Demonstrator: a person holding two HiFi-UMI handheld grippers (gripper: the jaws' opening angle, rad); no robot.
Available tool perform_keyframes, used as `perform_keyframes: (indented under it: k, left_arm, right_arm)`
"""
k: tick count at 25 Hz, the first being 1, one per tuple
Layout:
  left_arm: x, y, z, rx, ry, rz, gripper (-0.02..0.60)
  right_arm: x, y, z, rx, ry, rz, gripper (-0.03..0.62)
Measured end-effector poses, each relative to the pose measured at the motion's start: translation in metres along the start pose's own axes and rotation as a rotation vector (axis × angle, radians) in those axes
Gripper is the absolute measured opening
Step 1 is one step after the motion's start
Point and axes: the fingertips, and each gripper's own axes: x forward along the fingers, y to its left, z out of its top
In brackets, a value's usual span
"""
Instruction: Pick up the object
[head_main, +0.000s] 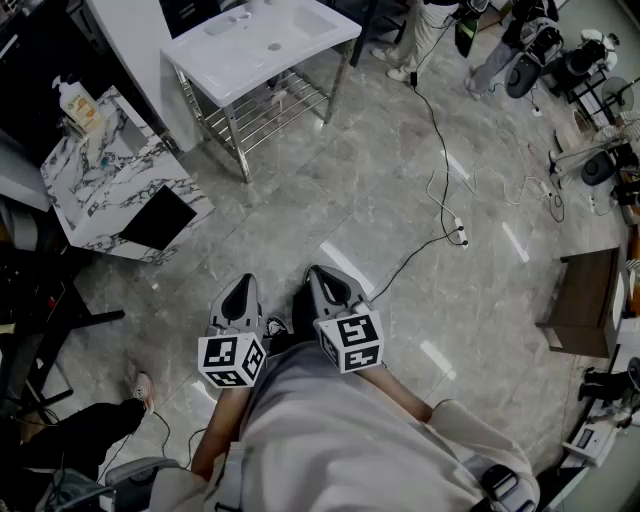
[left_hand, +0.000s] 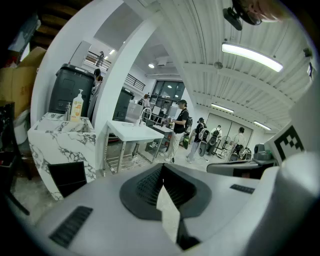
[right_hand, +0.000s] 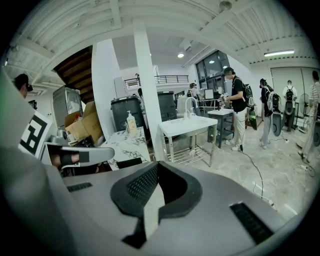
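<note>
**Both grippers held at the waist, approach not begun**

*Head view.* The left gripper (head_main: 241, 290) and right gripper (head_main: 322, 281) sit side by side close to the person's body, above bare floor (head_main: 400, 130). Neither is near anything graspable. The task names no particular object. The likeliest candidate is the pump bottle (head_main: 72, 100) on the marble desk (head_main: 105, 195), well apart to the front-left. To do the step well, walk up first, spread the jaws before reaching, and close them around the bottle's body, not its pump. The desk's far edge is cut off.

*Left gripper view.* The jaws meet at their tips, with nothing between them. The bottle is small, and its label cannot be read.

*Right gripper view.* The jaws are likewise closed and empty. The white sink stand (right_hand: 192, 127) is in view beside the desk.
</note>
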Motion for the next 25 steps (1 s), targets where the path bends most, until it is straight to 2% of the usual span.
perform_keyframes:
  k: [9,25]
  left_arm:
    - [0.074,-0.021,0.020,0.009,0.030,-0.049,0.003]
    - [0.190,-0.030,0.072,0.027,0.005,0.017,0.002]
  right_arm:
    - [0.039,-0.056,0.031,-0.001,0.008,0.015,0.011]
    - [0.117,-0.149,0.080,-0.062,0.051,0.092,0.011]
